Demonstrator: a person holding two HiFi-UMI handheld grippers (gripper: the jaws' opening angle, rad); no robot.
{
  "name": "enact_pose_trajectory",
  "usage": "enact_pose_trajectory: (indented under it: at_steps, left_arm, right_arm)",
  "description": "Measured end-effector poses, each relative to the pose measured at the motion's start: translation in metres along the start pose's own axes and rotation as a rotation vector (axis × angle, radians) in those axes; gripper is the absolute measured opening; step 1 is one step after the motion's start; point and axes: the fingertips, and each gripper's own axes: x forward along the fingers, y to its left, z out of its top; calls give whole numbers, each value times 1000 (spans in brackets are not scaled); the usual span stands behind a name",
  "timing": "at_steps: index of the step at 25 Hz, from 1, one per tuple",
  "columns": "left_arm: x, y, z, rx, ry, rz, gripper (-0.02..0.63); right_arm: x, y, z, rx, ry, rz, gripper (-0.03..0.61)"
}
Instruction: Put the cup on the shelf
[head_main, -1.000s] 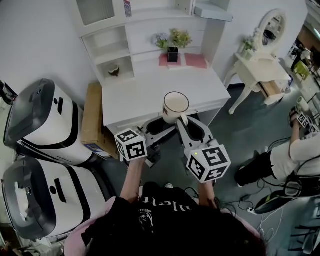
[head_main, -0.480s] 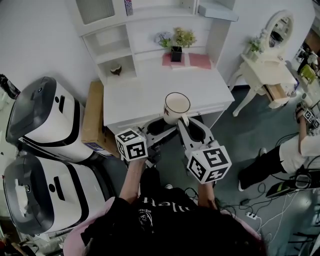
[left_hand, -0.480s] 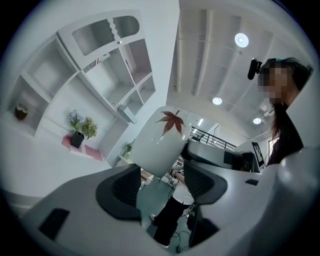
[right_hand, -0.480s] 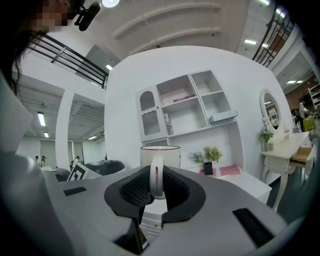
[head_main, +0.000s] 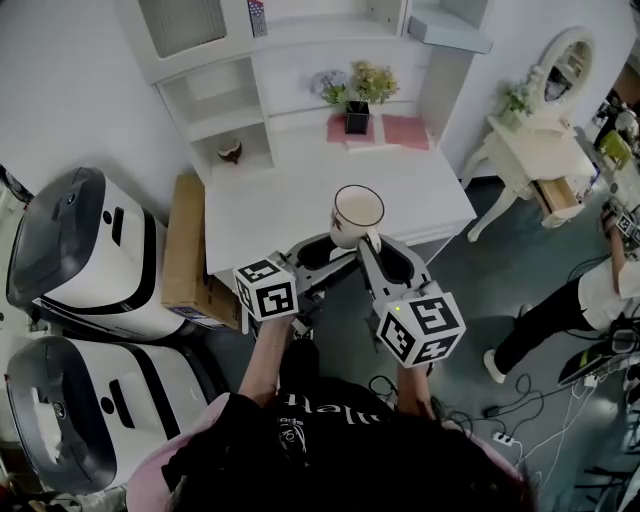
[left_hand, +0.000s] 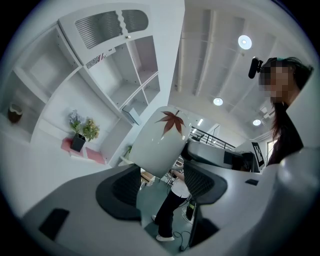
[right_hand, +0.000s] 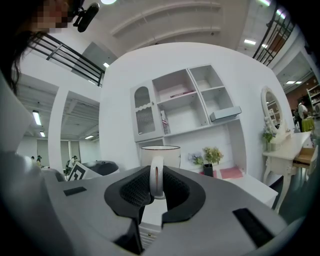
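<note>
Two grippers hover at the front of the white desk (head_main: 290, 195), its shelf unit (head_main: 230, 100) and a potted plant (head_main: 358, 95) behind it, with a cardboard box (head_main: 185, 245) and bulky white machines (head_main: 90, 250) to the left and a vanity table (head_main: 525, 150) off right. The right gripper (head_main: 367, 243) is pinched on the handle of the cup (head_main: 356, 213), holding it upright near the desk's front edge, mouth to the ceiling, handle pointing back at the person. The left gripper (left_hand: 161, 186) sits just beside, jaws spread, nothing between.

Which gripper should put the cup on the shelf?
The right gripper: its jaws are shut on the cup by its handle, facing the shelf. The left gripper is open, holding nothing.
</note>
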Motion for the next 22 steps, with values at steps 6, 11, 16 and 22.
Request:
enact_pose_trajectory:
  at_steps: [6,11,16,22]
  left_arm:
    - [12,52,39,-1,17,-26,278]
    - [20,93,70,1,23,-45,278]
    - [24,129,98,6,30,-62,278]
    - [28,164,129,14,29,-94,278]
  right_arm:
    - [62,-14,17,9,-11,-28,84]
    - [110,-25,31,8,-17,-49,86]
    - [153,-30,42,6,-27,-66,84]
    - [198,-34,57,-24,-42,-86,84]
